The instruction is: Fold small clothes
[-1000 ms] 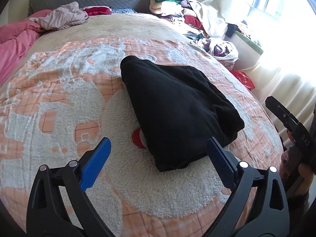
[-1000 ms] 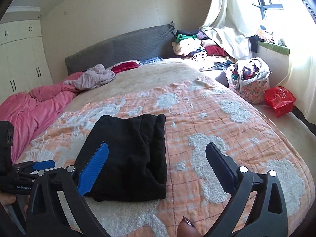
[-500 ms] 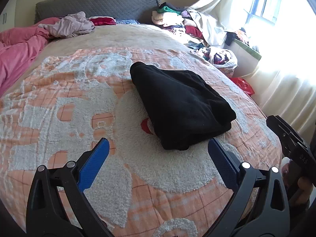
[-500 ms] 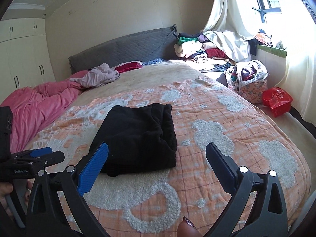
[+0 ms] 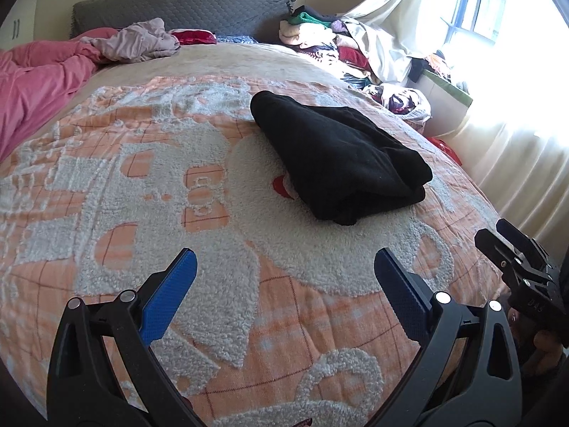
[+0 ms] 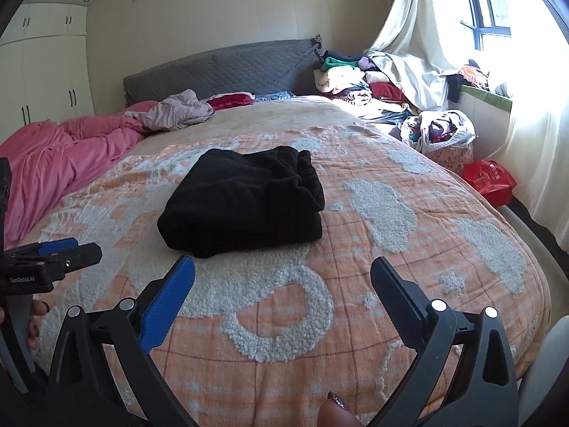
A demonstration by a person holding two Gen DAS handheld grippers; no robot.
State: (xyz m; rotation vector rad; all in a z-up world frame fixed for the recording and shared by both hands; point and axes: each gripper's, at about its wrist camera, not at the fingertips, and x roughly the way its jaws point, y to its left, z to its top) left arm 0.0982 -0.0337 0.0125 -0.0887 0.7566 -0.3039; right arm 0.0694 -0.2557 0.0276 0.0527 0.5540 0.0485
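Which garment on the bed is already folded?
The black garment, lying as a neat flat stack mid-bed on the orange blanket. The mauve garment near the headboard is crumpled, and the pink bedding lies bunched at the side.

Both tongs have drawn back from the folded black garment [image 5: 338,156] toward the foot edge of the bed [image 5: 106,178]: a second ago the left tongs [image 5: 284,284] had their blue pads level with the garment's near end, and now a broad stretch of orange-and-white blanket [image 5: 249,320] lies between them. The right tongs [image 6: 281,284] have pulled away likewise, from beside the garment's near edge to well apart from it, and more of the wardrobe [image 6: 46,71] and wall now shows above the headboard [image 6: 220,67]
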